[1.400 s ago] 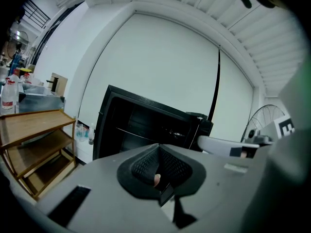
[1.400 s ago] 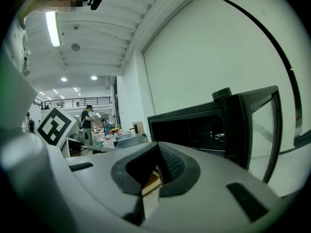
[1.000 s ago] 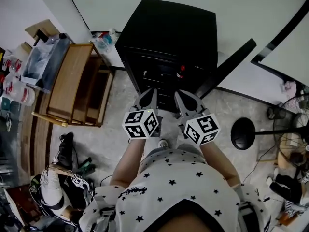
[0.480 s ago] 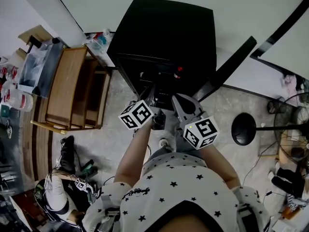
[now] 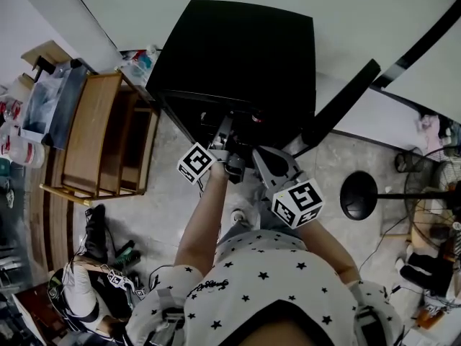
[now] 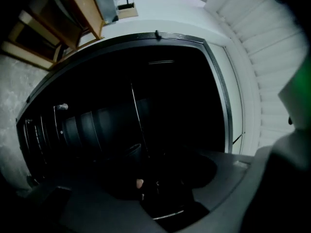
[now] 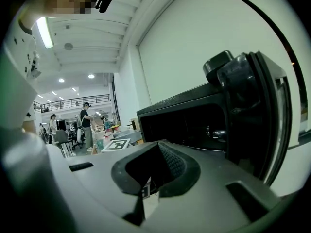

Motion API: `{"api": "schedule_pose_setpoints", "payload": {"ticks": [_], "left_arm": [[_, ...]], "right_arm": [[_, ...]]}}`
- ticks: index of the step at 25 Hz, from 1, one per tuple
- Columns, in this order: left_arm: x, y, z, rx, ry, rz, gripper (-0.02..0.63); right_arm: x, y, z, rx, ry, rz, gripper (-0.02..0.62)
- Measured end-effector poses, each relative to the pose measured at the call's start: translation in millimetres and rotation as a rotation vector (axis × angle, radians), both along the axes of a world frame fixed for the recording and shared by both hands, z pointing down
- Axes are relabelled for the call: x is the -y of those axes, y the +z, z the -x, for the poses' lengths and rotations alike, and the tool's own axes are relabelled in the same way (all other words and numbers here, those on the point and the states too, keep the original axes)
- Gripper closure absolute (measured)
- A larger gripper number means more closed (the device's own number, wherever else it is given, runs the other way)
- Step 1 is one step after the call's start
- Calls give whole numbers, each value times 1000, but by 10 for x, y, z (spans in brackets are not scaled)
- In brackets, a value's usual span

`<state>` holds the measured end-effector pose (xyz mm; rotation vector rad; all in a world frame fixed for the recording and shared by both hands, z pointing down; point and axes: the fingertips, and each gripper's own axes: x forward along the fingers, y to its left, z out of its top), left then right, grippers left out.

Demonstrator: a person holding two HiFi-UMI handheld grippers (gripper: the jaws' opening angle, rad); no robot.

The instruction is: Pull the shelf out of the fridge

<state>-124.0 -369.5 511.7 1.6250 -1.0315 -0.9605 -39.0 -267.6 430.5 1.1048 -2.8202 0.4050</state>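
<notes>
The left tongs [image 5: 222,132] are pointing into the open black fridge [image 5: 245,49], jaws just spreading apart and clamping nothing; the wire shelf [image 6: 137,125] is sitting inside (dimly seen). The right tongs [image 5: 265,166] are hanging pressed together, empty. Next comes closing on the shelf's front edge, probably.

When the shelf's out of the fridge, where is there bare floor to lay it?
Bare floor between the wooden rack and the person's left arm; a smaller strip between the open fridge door and the fan base. Crowded: shoes and gear at lower left, clutter by the fan at the right edge.
</notes>
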Motion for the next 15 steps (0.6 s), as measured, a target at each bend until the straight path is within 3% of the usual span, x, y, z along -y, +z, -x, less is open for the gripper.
{"api": "schedule_pose_setpoints", "payload": {"ticks": [5,15], "left_arm": [[240,172,74,-122,-59,25,396],[667,325,-58,-204,-90,49,393]], "right_arm": [[37,-14,-21,0,-11,-3,601],[65,-11,-134,-8,-38,8,601]]}}
